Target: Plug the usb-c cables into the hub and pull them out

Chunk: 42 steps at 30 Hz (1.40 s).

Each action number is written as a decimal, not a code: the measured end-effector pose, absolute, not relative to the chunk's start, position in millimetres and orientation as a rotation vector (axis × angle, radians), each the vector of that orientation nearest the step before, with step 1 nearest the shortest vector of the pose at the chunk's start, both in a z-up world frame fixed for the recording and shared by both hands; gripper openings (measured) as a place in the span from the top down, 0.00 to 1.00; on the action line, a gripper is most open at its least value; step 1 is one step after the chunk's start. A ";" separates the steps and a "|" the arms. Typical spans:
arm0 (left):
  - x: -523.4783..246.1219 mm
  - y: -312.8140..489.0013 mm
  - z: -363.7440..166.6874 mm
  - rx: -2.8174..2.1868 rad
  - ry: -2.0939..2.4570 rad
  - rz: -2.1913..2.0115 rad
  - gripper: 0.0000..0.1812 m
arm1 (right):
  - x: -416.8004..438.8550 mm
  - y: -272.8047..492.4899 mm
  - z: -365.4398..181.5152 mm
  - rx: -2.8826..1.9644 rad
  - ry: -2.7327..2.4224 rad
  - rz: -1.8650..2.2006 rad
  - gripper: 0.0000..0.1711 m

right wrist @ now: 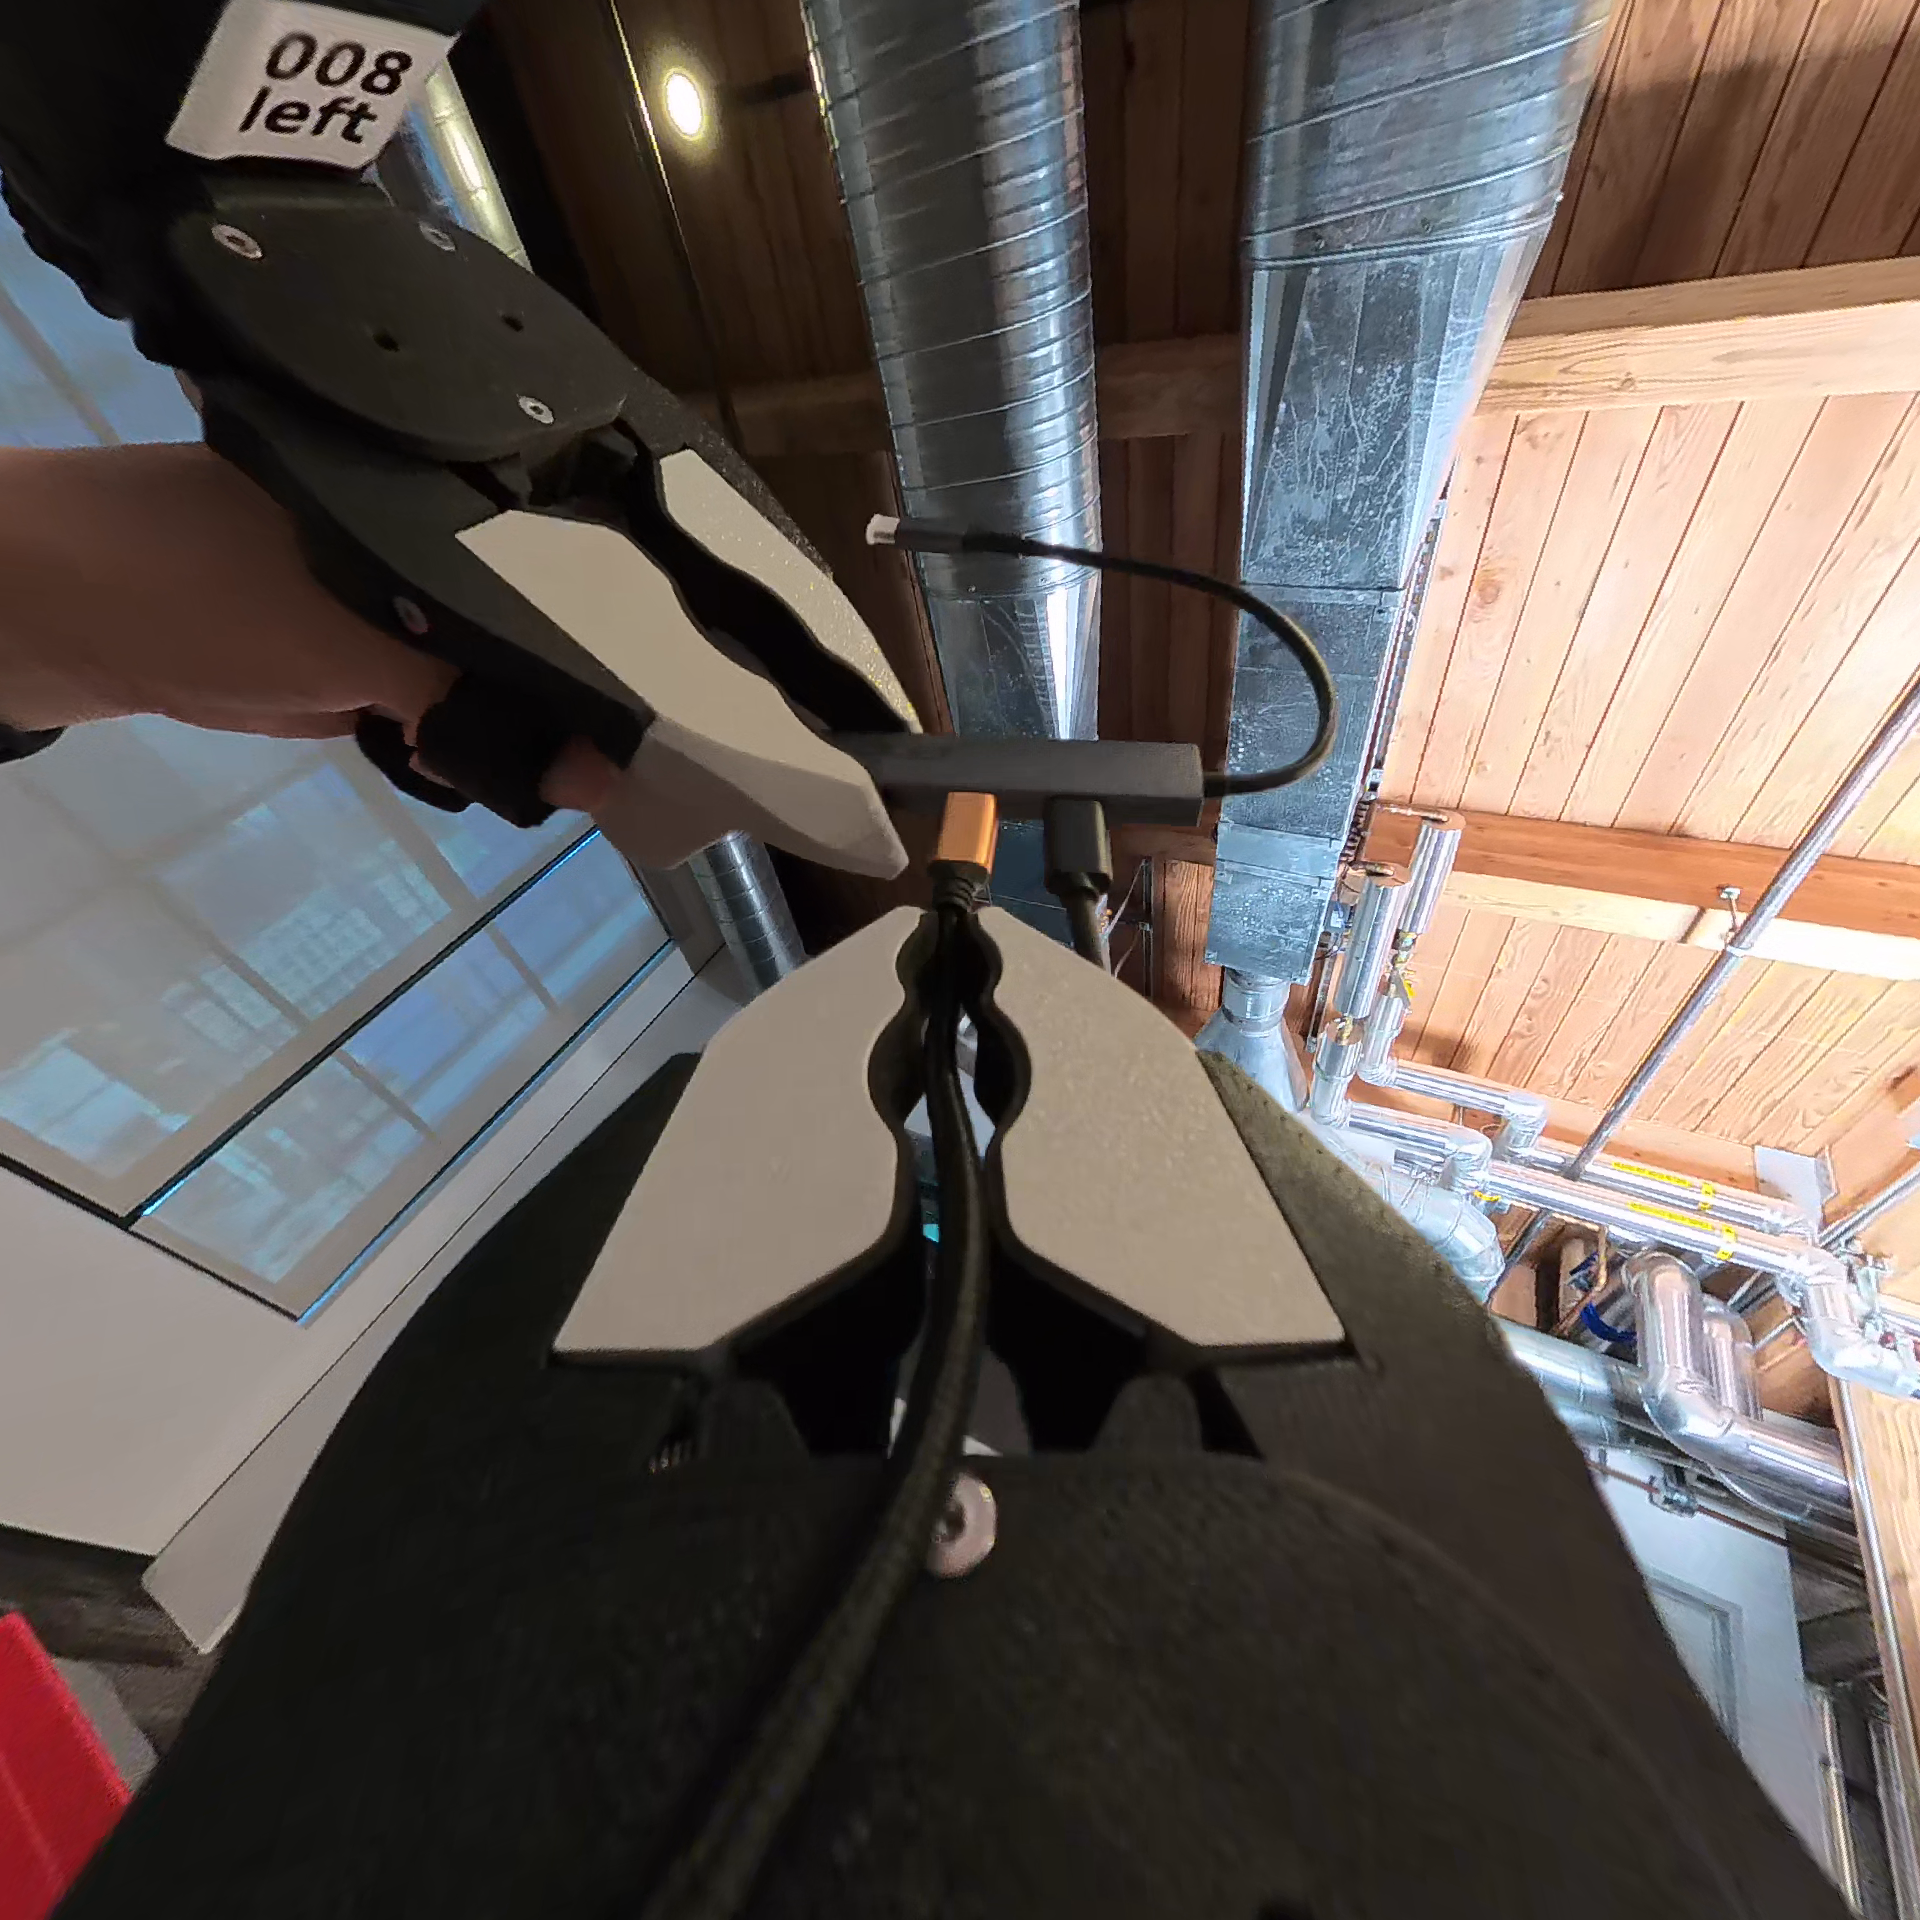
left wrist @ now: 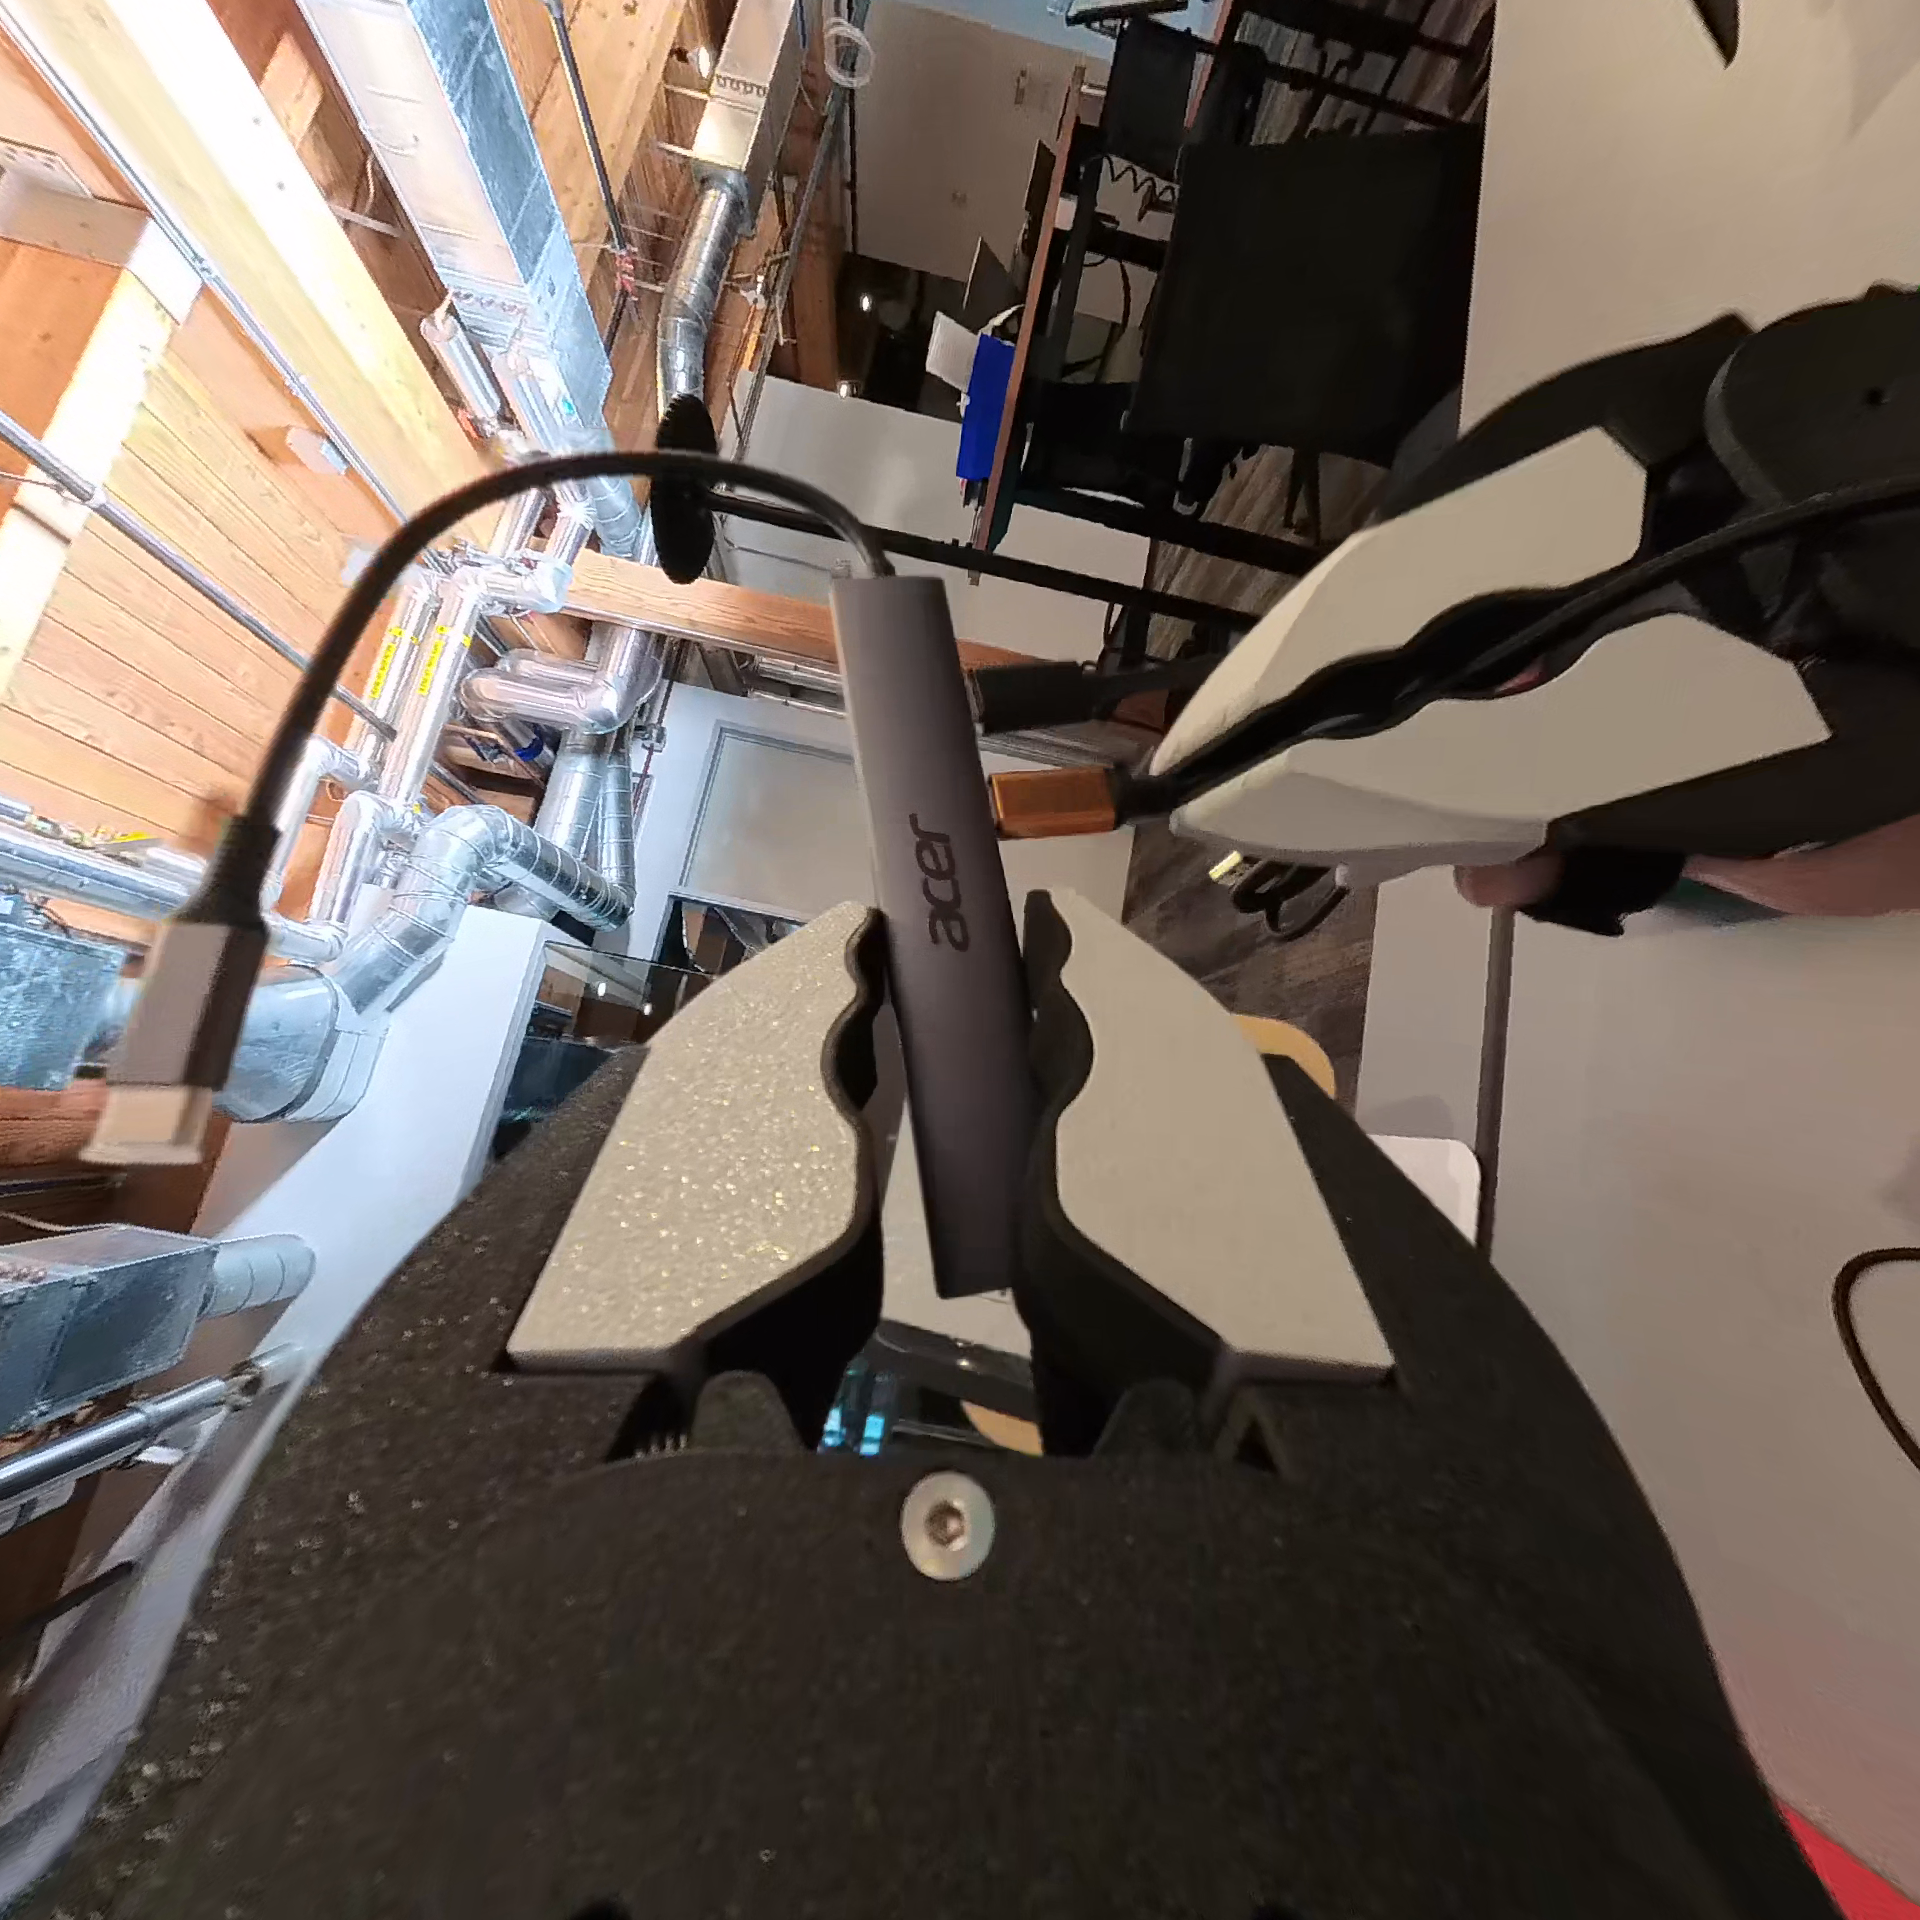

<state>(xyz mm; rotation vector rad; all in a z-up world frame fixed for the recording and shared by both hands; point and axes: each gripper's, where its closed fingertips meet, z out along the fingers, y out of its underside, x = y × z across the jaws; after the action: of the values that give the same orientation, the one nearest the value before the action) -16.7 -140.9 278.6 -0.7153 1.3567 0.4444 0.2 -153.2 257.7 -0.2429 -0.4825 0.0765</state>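
My left gripper (left wrist: 951, 914) is shut on a slim dark grey hub (left wrist: 925, 790) and holds it up in the air. The hub's own short black lead (left wrist: 312, 686) loops away and ends in a loose grey plug. Two cables sit in the hub's side: an orange-shelled plug (left wrist: 1055, 802) and a black plug (left wrist: 1023, 694). My right gripper (right wrist: 951, 914) is shut on the orange plug's black braided cable (right wrist: 951, 1143), just behind the plug (right wrist: 966, 826). The hub (right wrist: 1039, 767) and black plug (right wrist: 1078, 842) also show in the right wrist view, with the left gripper (right wrist: 883, 790) clamping the hub's end.
Both views point upward at a wooden ceiling with silver ducts (right wrist: 966, 312) and pipes (left wrist: 499, 852). A white table (left wrist: 1662, 1143) lies at the right of the left wrist view. A person's hand (right wrist: 208, 623) holds the left gripper. A red object (right wrist: 52, 1756) sits at bottom left.
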 end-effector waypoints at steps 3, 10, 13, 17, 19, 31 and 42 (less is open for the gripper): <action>-15.1 -144.4 278.3 -0.702 1.352 0.442 0.86 | -1.4 -146.4 256.7 -0.275 -0.487 0.092 0.98; -17.6 -146.1 280.3 -0.704 1.291 0.568 0.86 | -3.5 -147.1 256.9 -0.276 -0.481 0.148 0.98; -22.8 -136.2 277.9 -0.763 1.267 0.550 0.86 | -3.3 -150.6 257.1 -0.259 -0.473 0.129 0.98; -26.6 -131.5 276.5 -0.807 1.239 0.538 0.86 | -5.9 -150.2 256.6 -0.264 -0.470 0.118 0.98; -25.7 -130.2 275.4 -0.821 1.241 0.492 0.86 | -4.8 -149.4 256.9 -0.271 -0.474 0.117 0.98; -31.9 -110.1 272.4 -0.840 1.247 0.567 0.86 | -9.3 -131.7 254.2 -0.373 -0.522 0.095 0.98; -40.4 -104.4 269.2 -0.869 1.257 0.587 0.86 | -17.0 -123.9 250.6 -0.413 -0.556 0.065 0.98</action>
<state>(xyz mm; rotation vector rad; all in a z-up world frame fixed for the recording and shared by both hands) -40.4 -104.4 269.2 -0.8693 1.2568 0.5875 -17.0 -123.9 250.6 -0.4129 -0.5562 0.0648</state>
